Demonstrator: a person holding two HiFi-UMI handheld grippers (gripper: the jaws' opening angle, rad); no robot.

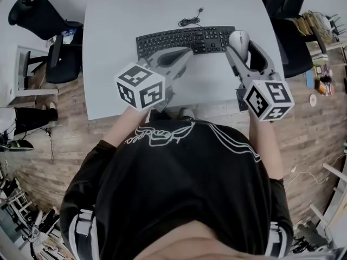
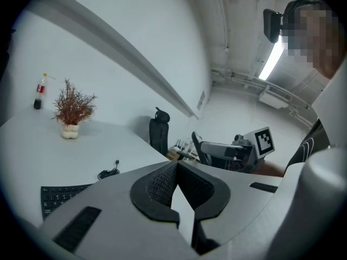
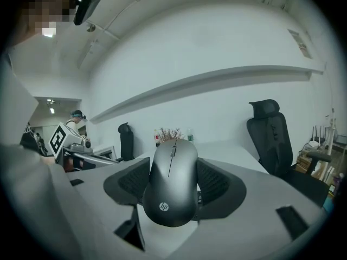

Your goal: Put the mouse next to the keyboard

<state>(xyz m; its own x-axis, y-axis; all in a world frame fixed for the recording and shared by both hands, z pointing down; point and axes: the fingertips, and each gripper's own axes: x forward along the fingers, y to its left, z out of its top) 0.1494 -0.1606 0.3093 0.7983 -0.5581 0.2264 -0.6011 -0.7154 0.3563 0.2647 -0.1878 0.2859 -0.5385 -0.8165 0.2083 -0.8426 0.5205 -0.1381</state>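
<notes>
A dark grey mouse (image 1: 239, 39) sits between the jaws of my right gripper (image 1: 240, 46), just past the right end of the black keyboard (image 1: 187, 40) on the white desk (image 1: 114, 64). In the right gripper view the mouse (image 3: 171, 182) fills the gap, with a black pad pressed against each side; the right gripper (image 3: 173, 186) is shut on it. I cannot tell whether the mouse touches the desk. My left gripper (image 1: 183, 54) hovers over the keyboard's front edge, its pads (image 2: 162, 182) closed together on nothing. A corner of the keyboard (image 2: 58, 197) shows low in the left gripper view.
A coiled black cable (image 1: 191, 20) lies behind the keyboard. A small dried plant (image 2: 71, 111) and a bottle (image 2: 39, 90) stand at the desk's far side. Office chairs (image 1: 46, 37) flank the desk, one (image 1: 287, 31) at its right. The desk's front edge is near the person's body.
</notes>
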